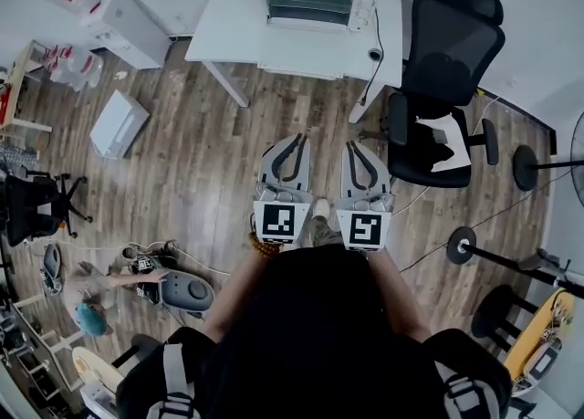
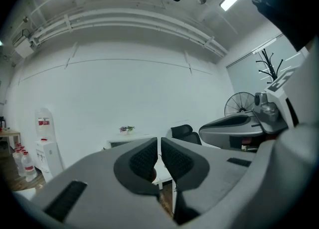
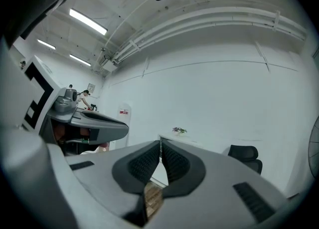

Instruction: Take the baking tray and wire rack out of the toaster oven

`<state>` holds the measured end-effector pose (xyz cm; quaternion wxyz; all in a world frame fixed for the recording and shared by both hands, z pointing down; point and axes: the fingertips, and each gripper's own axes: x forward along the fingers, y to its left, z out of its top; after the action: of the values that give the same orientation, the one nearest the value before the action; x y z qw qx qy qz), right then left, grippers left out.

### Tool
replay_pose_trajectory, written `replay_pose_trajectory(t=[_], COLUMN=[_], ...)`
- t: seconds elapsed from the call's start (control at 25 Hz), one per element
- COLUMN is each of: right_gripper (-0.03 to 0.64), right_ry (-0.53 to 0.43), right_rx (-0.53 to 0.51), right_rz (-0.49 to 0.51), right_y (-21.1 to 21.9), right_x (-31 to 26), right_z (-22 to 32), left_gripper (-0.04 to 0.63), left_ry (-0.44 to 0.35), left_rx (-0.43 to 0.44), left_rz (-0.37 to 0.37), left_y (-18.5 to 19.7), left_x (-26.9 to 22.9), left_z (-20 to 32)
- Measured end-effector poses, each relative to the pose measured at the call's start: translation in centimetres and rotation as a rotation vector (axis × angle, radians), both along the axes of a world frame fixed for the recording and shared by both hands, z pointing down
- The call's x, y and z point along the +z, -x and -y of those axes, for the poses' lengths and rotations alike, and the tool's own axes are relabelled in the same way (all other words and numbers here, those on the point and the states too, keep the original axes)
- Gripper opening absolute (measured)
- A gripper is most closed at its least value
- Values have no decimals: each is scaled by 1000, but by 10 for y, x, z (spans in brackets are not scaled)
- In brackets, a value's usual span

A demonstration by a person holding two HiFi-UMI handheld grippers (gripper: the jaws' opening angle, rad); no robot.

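Dark shirt (image 1: 310, 317) filled the near edge of the head view. Beyond it we held left gripper (image 1: 304, 139) and right gripper (image 1: 352, 146) side by side and level, aimed at the toaster oven (image 1: 363, 8) on the white table (image 1: 224, 29), toward its far right corner, well apart across the floor (image 1: 201, 162). Its door (image 1: 306, 2) looked closed; baking tray and wire rack presumably inside, unseen.

Left gripper view: jaws pressed together, nothing between.

Right gripper view: likewise closed and empty. We judged no grasp was needed before reaching the door.
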<state>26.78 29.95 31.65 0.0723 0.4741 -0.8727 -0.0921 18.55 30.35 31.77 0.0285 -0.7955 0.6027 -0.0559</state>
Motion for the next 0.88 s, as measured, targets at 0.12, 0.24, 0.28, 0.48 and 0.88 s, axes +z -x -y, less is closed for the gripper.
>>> replay_pose_trajectory(t=[0.12,0.24,0.28,0.48,0.88], right_gripper=[35,35,35,35,35], right_ry=[35,50,51,57,115], right_rx=[-4,-19,-26,-62,-77], right_rz=[7,7,4,-20,-74], right_y=[-9,-14,-15,-9,23], right_x=[6,11,13,20,34], right_z=[18,34,38,52,86], left_gripper=[40,41,40,41,40], left_ry=[1,13,13,17,30], left_rx=[-11,-37,-46,-76,-77], left_rz=[11,19,21,35,3], left_y=[-7,-8,-8,-2,25], left_x=[1,4,5,11,24], left_z=[16,28,30,38,84])
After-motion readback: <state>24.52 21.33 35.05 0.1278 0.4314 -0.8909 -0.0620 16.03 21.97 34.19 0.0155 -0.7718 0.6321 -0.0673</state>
